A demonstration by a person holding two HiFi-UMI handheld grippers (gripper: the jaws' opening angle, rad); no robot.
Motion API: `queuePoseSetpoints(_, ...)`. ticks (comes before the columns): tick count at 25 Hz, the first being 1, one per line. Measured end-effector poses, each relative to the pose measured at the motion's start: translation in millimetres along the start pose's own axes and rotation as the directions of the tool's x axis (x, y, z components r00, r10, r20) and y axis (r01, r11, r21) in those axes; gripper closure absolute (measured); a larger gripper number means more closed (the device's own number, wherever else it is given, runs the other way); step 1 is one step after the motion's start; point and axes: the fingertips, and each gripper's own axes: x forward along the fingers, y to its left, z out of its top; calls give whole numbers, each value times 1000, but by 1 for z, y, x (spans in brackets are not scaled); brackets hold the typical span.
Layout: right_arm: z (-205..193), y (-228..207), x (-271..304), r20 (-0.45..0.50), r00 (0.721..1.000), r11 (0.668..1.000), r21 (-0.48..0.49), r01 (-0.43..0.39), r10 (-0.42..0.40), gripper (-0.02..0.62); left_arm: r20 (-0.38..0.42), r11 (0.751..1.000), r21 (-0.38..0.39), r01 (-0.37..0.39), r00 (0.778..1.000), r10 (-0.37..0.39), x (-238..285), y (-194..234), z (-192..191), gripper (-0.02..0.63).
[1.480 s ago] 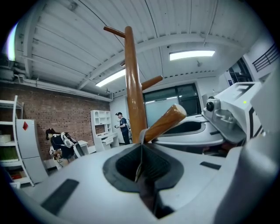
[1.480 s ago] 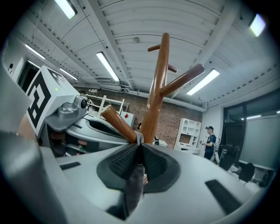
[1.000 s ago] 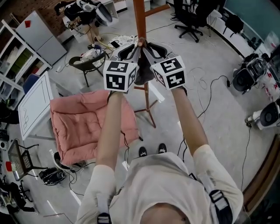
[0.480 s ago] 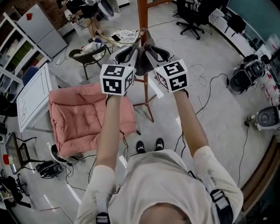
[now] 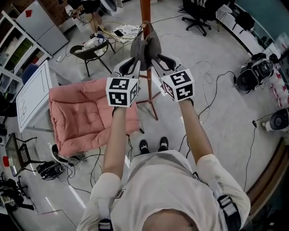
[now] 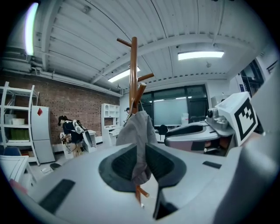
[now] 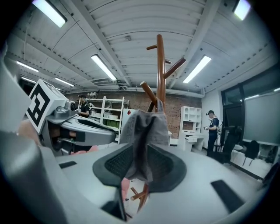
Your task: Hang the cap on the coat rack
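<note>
A grey cap (image 5: 145, 43) hangs against the brown wooden coat rack (image 5: 144, 10), draped from a peg near the pole. My left gripper (image 5: 134, 61) is just below it, shut on a fold of the cap's cloth (image 6: 138, 131). From the other side my right gripper (image 5: 154, 57) meets it. Its jaws are opening, and the cap's cloth (image 7: 146, 127) sits loosely between them. In both gripper views the rack's pole (image 6: 134, 65) (image 7: 160, 65) rises behind the cap. The peg under the cloth is hidden.
A pink cushion (image 5: 88, 117) lies on the floor at the left, next to a white board (image 5: 31, 99). A dark stool (image 5: 90, 53) and an office chair (image 5: 198, 13) stand farther back. Cables (image 5: 221, 90) cross the floor. The rack's legs (image 5: 151, 101) spread near my feet.
Both grippers have dropped back a little from the rack. The cap now shows above them, draped on the peg. The right jaws have widened.
</note>
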Motion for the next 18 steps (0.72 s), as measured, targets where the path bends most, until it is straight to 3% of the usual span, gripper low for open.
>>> queuePoseSetpoints(10,-48,10,-26,-50,998,995,98,34,-29,489,4,997,-16,-72,997,73,-31,-2,-33,540)
queuePoseSetpoints(15,-66,15,-36,-80,996,992,113,57,-48,495,-15,992,56,-112,994,113,-36,-6,-48,541)
queuePoseSetpoints(18,-70,17,-44,-69,996,987,144,72,-62,515,-17,994,32,-107,994,108,-41,-9,-54,550)
